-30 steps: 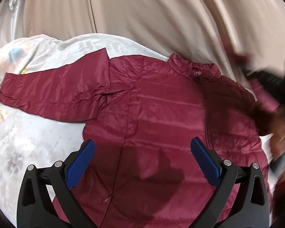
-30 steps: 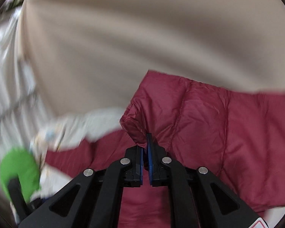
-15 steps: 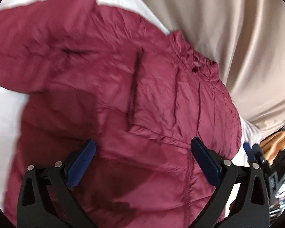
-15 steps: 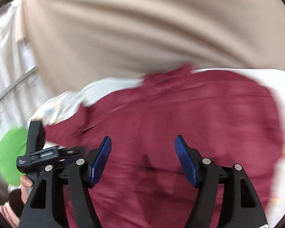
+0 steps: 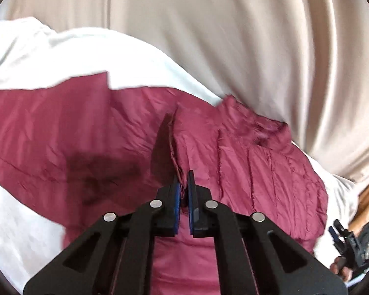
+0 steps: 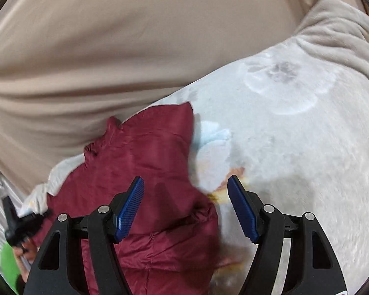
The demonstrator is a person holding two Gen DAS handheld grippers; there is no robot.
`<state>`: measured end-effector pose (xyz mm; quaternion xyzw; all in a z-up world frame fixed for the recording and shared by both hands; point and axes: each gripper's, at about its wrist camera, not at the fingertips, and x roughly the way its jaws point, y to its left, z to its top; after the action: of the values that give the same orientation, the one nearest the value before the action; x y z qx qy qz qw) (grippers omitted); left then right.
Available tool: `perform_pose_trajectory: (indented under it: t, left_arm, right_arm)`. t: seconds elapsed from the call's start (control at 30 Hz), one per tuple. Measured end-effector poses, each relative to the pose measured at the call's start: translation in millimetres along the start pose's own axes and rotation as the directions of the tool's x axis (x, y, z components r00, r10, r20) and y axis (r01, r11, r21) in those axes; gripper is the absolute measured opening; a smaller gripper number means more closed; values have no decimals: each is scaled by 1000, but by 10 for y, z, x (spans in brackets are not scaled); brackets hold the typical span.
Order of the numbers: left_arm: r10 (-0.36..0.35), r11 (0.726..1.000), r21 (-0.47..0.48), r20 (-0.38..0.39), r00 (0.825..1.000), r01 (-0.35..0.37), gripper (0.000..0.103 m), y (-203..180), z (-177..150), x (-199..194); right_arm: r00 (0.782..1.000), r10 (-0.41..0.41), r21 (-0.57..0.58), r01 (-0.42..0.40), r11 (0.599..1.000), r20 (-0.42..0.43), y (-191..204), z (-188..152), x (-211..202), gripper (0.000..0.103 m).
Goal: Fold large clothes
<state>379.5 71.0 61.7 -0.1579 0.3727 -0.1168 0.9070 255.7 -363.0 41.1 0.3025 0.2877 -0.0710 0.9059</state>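
My left gripper was matte black plastic, its linkage arms cut with triangular openings and pinned with four round silver screws. Its fingers carried blue pads. My right gripper was the same black frame with four silver screws; its ribbed blue pads were long and tapered. A white label with red print showed at its lower right corner.
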Motion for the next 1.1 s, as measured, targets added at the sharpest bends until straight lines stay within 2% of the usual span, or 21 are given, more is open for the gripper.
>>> perform_pose_trajectory:
  t: [0.1, 0.17, 0.23, 0.3, 0.33, 0.43, 0.5, 0.57, 0.67, 0.7, 0.77, 0.83, 0.93, 0.97, 1.0, 1.07, 1.1]
  left_arm:
    - [88, 996, 24, -47, 995, -87, 4, 163, -137, 290]
    - [118, 993, 25, -60, 991, -116, 4, 236, -236, 435]
    - [116, 993, 21, -37, 993, -115, 4, 288, -295, 481]
    - [123, 992, 35, -12, 992, -123, 4, 268, -322, 482]
    - [129, 991, 45, -3, 992, -128, 4, 265, -340, 484]
    - [128, 990, 52, 14, 992, -129, 5, 270, -389, 488]
    - [113, 993, 39, 16, 993, -114, 6, 291, -406, 464]
    - [96, 995, 23, 16, 995, -96, 6, 305, -409, 425]
    - [85, 996, 16, 23, 996, -85, 6, 331, -420, 412]
    - [87, 996, 19, 26, 996, -87, 6, 327, -425, 416]
    - [89, 996, 23, 30, 996, -89, 7, 315, -430, 418]
    - [86, 996, 32, 34, 996, -88, 7, 290, -434, 420]
    - [80, 996, 36, 35, 996, -81, 7, 304, -442, 411]
    - [78, 996, 35, 34, 996, -79, 7, 315, -443, 412]
    - [77, 996, 38, 32, 997, -78, 8, 325, -444, 415]
    - [87, 995, 52, 30, 996, -89, 8, 314, -449, 430]
    - [96, 993, 71, 27, 995, -98, 8, 285, -455, 449]
  right_arm:
    - [999, -8, -33, 7, 999, -33, 86, -18, 124, 67]
    - [999, -24, -46, 22, 999, -48, 156, -59, 149, 61]
    - [996, 8, -38, -11, 999, -86, 183, -180, 98, 60]
    - [979, 113, -18, -118, 993, -167, 225, -285, 135, 60]
    - [971, 137, -11, -142, 990, -197, 245, -323, 163, 60]
    - [964, 154, 13, -155, 988, -216, 255, -347, 264, 61]
    - [969, 135, 58, -125, 990, -206, 189, -288, 316, 61]
    - [980, 146, 134, -128, 983, -134, 99, -231, 196, 61]
    - [983, 165, 133, -154, 979, -77, 86, -226, -51, 61]
    - [979, 182, 123, -171, 978, -87, 110, -260, -69, 61]
    - [954, 232, 93, -218, 972, -192, 212, -349, 59, 61]
    - [936, 251, 86, -236, 968, -246, 258, -413, 214, 61]
    - [946, 222, 136, -194, 971, -235, 196, -331, 482, 61]
    - [959, 204, 176, -170, 970, -195, 96, -259, 522, 58]
    - [967, 196, 208, -161, 965, -161, 11, -210, 522, 51]
    - [978, 194, 270, -165, 949, -83, -208, -115, 445, 6]
    - [979, 197, 292, -172, 941, -59, -304, -95, 422, 1]
